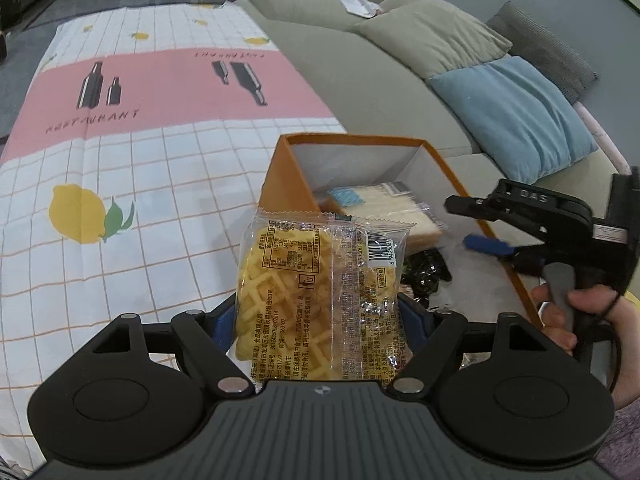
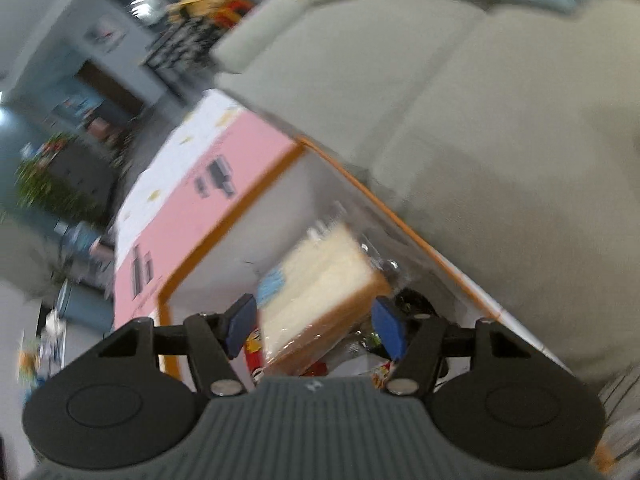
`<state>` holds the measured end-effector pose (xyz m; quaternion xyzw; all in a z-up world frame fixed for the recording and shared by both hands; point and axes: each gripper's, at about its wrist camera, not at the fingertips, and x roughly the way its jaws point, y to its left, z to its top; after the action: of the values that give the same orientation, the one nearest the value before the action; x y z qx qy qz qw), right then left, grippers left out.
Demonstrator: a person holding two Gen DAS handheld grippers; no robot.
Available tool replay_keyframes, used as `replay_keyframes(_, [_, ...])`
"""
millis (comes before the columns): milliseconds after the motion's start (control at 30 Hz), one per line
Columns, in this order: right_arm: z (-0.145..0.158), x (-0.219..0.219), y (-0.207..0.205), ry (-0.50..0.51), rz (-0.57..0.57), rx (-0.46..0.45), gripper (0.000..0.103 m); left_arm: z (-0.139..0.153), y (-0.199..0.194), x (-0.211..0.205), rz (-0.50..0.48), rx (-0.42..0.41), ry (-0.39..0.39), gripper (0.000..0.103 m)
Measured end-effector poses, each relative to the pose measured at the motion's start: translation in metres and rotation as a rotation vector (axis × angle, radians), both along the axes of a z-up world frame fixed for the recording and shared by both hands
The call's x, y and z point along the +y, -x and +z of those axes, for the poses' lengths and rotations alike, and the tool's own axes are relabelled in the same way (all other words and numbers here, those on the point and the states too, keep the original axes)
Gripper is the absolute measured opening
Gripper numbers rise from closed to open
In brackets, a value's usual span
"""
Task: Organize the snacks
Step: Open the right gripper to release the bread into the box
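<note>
The left gripper (image 1: 318,316) clamps the yellow snack packet (image 1: 316,300) above the orange box (image 1: 280,188), ready to drop beside the bread (image 2: 320,284); the right gripper (image 2: 316,328) hangs wide, empty.

Each gripper (image 1: 318,320) is matte black with ribbed grey housing, silver pivot screws and blue finger pads (image 2: 390,330); bare-skinned hand (image 1: 576,320).

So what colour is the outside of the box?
Orange outside, white inside; the box shows best in the left wrist view.
</note>
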<state>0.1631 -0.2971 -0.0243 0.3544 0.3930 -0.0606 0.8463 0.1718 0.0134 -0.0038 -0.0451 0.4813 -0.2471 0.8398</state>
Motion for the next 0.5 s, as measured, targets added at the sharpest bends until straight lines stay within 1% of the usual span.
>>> replay_keyframes(33, [0.009, 0.001, 0.003, 0.052, 0.017, -0.035, 0.064, 0.002, 0.002, -0.001, -0.002, -0.007, 0.0, 0.09])
replay_keyframes(67, [0.017, 0.002, 0.008, 0.094, 0.036, -0.09, 0.061, 0.004, 0.003, -0.003, -0.002, -0.013, 0.0, 0.09])
replay_keyframes(100, [0.02, 0.001, 0.012, 0.106, 0.063, -0.151, 0.055, 0.005, 0.004, -0.005, -0.002, -0.017, 0.0, 0.09])
replay_keyframes(133, [0.02, 0.0, 0.012, 0.097, 0.099, -0.183, 0.041, 0.006, 0.005, -0.007, -0.002, -0.019, -0.001, 0.09])
replay_keyframes(167, [0.017, -0.001, 0.006, 0.073, 0.16, -0.193, 0.031, 0.006, 0.005, -0.008, -0.004, -0.021, -0.006, 0.09])
replay_keyframes(200, [0.011, -0.001, -0.002, 0.052, 0.211, -0.182, 0.027, 0.007, 0.005, -0.01, -0.003, -0.023, -0.014, 0.09])
replay_keyframes(233, [0.002, -0.001, -0.011, 0.048, 0.239, -0.149, 0.022, 0.007, 0.006, -0.011, 0.006, -0.025, -0.024, 0.09])
replay_keyframes(267, [-0.008, 0.001, -0.021, 0.076, 0.247, -0.088, 0.017, 0.008, 0.006, -0.012, 0.015, -0.029, -0.036, 0.09])
replay_keyframes(300, [-0.017, 0.005, -0.028, 0.121, 0.25, -0.032, 0.017, 0.009, 0.007, -0.013, 0.019, -0.035, -0.049, 0.09])
replay_keyframes(333, [-0.024, 0.009, -0.032, 0.18, 0.255, 0.017, 0.014, 0.01, 0.009, -0.015, 0.02, -0.042, -0.06, 0.09])
replay_keyframes(367, [-0.03, 0.013, -0.035, 0.225, 0.262, 0.034, 0.014, 0.011, 0.01, -0.017, 0.02, -0.046, -0.067, 0.09])
replay_keyframes(433, [-0.034, 0.012, -0.036, 0.225, 0.275, 0.055, 0.014, 0.012, 0.013, -0.024, 0.013, -0.044, -0.08, 0.09])
replay_keyframes(500, [-0.033, 0.012, -0.032, 0.263, 0.279, 0.042, 0.014, 0.012, 0.014, -0.035, 0.005, -0.041, -0.101, 0.09])
